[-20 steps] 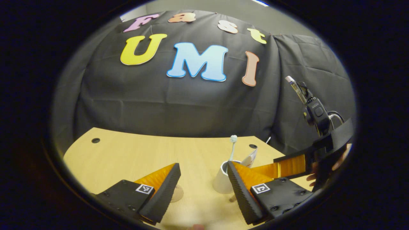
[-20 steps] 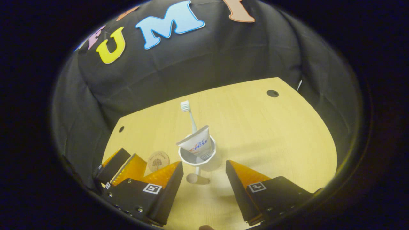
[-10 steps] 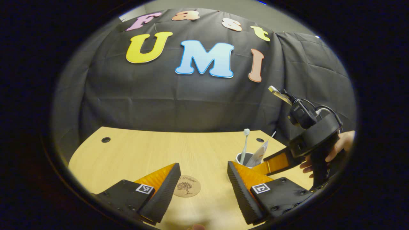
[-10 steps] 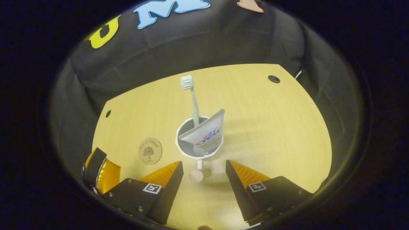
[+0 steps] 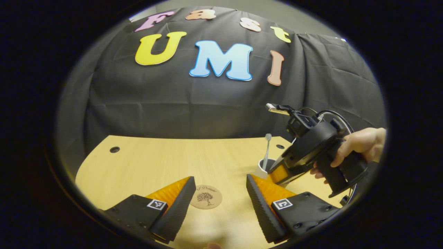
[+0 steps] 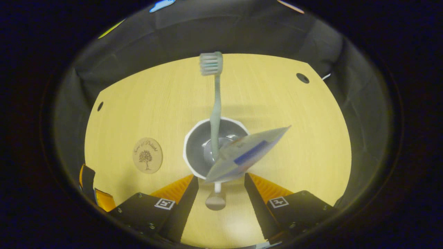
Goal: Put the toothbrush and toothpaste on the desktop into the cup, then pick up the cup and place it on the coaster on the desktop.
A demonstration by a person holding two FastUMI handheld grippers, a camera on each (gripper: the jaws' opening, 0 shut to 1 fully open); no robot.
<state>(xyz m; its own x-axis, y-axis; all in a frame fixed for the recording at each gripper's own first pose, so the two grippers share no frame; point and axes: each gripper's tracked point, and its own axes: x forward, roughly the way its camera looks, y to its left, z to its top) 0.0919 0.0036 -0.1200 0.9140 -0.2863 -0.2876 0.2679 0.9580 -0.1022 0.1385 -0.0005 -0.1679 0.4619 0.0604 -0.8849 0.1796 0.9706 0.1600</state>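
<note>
No legible text on the coaster (image 6: 147, 155) or toothpaste (image 6: 242, 157).

one cup (image 6: 195, 152), one toothbrush (image 6: 215, 110), one toothpaste (image 6: 245, 154), one coaster (image 6: 147, 159), two hand-held grippers.

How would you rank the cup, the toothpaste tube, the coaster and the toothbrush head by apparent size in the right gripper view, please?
1. Toothpaste tube and cup: alike, and the tube is nearer the camera, so unranked.
2. Coaster.
3. Toothbrush head.
</note>
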